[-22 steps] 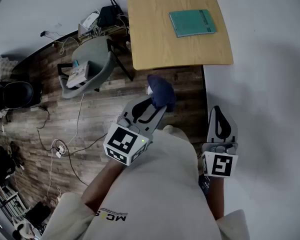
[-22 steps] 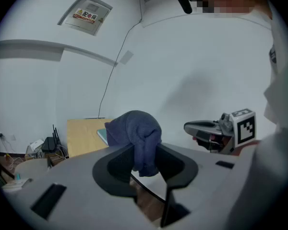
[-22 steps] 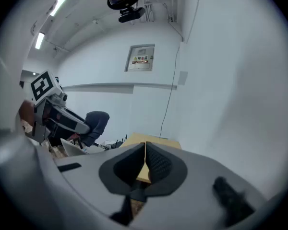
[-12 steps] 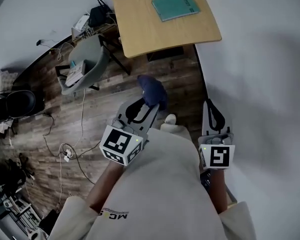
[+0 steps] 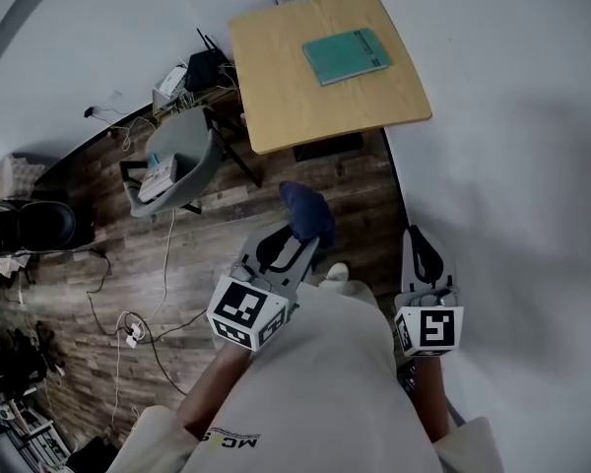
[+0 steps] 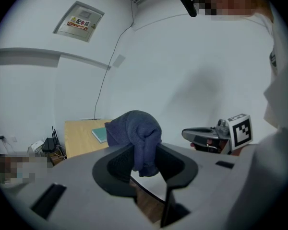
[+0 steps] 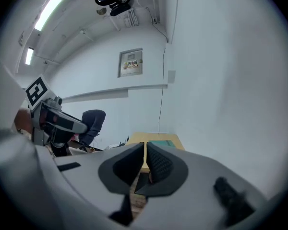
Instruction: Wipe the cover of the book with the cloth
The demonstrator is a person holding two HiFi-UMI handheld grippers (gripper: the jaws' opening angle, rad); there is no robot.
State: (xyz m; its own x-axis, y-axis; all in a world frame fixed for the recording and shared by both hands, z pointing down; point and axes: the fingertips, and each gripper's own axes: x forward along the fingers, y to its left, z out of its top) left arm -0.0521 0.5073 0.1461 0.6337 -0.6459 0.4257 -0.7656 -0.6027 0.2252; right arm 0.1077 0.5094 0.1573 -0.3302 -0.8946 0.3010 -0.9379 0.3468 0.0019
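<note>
Left claw (image 6: 145, 163) still clamped on cloth (image 6: 134, 131), right claw (image 7: 145, 163) closed, empty; desk (image 5: 276, 97) shifted in view, still well ahead, book (image 5: 347, 55) unwiped, so approach phase

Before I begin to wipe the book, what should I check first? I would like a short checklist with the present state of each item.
1. Cloth held by the left gripper: ok, its jaws are shut on it.
2. Right gripper free: ok, jaws together with nothing between them.
3. Book cover exposed: ok, it lies flat on the table with nothing on it.
4. Cloth touching the book: not ok, both grippers are over the floor, short of the table.
5. Chair out of the way: ok, it stands left of the table.
</note>
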